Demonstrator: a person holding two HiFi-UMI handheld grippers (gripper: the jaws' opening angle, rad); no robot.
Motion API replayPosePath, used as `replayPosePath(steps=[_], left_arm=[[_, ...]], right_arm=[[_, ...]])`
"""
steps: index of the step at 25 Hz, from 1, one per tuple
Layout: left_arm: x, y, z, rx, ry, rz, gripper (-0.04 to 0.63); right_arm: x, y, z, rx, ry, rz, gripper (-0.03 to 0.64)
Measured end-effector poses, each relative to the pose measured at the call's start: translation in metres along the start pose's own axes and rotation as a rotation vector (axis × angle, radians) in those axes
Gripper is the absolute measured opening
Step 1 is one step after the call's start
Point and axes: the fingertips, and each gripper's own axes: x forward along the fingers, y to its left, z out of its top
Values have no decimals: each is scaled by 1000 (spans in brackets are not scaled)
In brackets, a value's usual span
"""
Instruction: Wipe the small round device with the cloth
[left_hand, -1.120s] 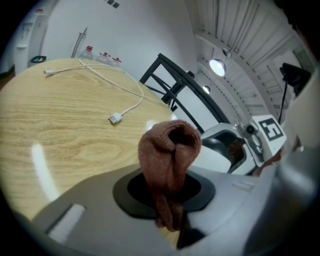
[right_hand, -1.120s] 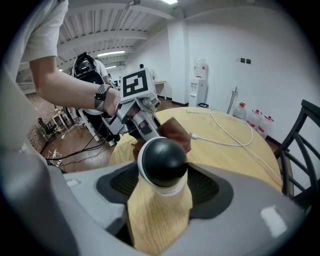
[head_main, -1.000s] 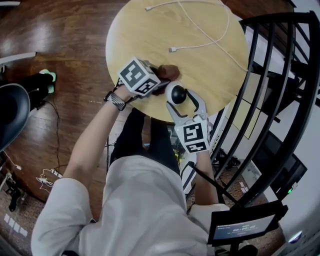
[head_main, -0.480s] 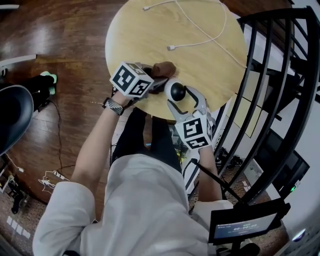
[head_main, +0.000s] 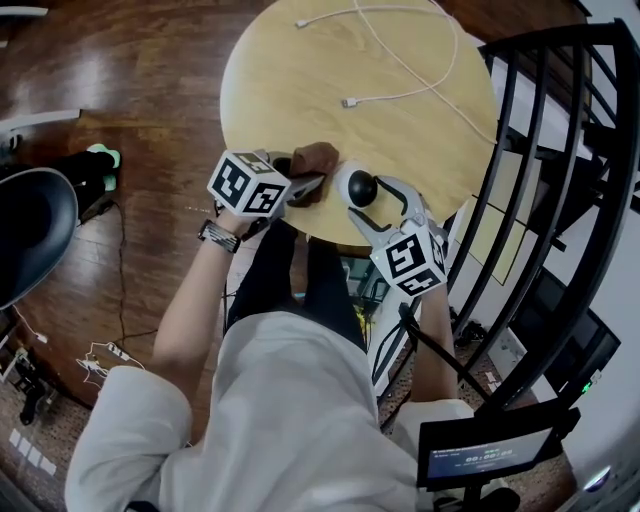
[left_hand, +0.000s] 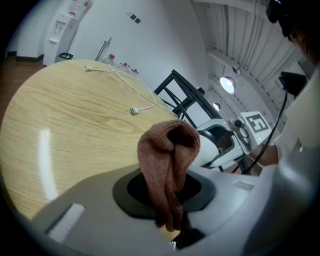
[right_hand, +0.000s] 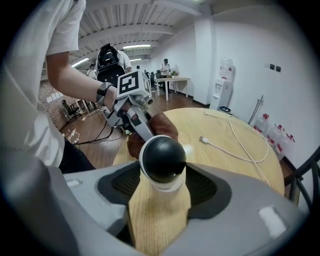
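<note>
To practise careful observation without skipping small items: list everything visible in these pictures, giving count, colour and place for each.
table: one, pale wood, round, in front of the person
cable: one, white, loose on the table's far part
cloth: one, brown, bunched beside the small round device
small round device: one, black ball in a white shell, near the table's near edge
railing: one, black metal, right of the table
chair: one, black, at left
screen: one, dark, lower right
floor: dark wood
watch: one, dark, left wrist
left gripper: one, white, jaws shut on the cloth
right gripper: one, white, jaws have just been closing, gripping the small round device
</note>
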Motion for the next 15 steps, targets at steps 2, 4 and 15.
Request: replayPosePath(steps=[2,4,15], left_arm=[[-2,0,0,2,-5,2,86],[-3,-1,2,5,-12,2,86],[-10,-9,6,5,-35,20,86]], right_arm=[[1,0,2,40,-13,-50,288],[-1,0,5,134,-63,-140,335],[11,-17,-2,594,-95,-391,356]])
